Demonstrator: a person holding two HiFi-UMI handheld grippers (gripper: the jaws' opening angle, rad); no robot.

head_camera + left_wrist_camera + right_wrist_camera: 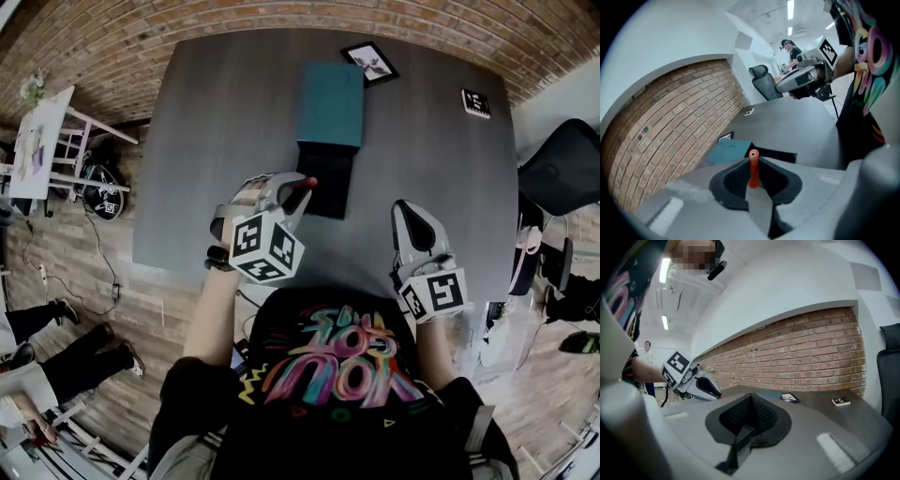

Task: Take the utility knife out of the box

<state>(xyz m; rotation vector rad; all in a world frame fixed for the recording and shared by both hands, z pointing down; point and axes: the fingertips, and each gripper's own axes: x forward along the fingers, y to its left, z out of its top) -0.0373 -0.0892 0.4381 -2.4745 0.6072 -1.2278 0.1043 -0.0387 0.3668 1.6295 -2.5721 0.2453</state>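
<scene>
My left gripper point(302, 190) is shut on the red utility knife point(309, 182) and holds it above the table, near the box's near end. In the left gripper view the knife point(753, 168) stands upright between the pads, its round tip poking out past them. The box is a teal part point(331, 103) with a black tray point(326, 181) sticking out toward me; both also show in the left gripper view, teal point(729, 151) and black point(780, 154). My right gripper point(412, 208) hovers to the right of the box, its jaws point(750, 411) shut with nothing between them.
The dark grey table point(225, 141) carries a framed picture point(369, 62) behind the box and a marker card point(475, 102) at the far right. A black office chair point(562, 164) stands to the right, a white stand point(56, 141) to the left.
</scene>
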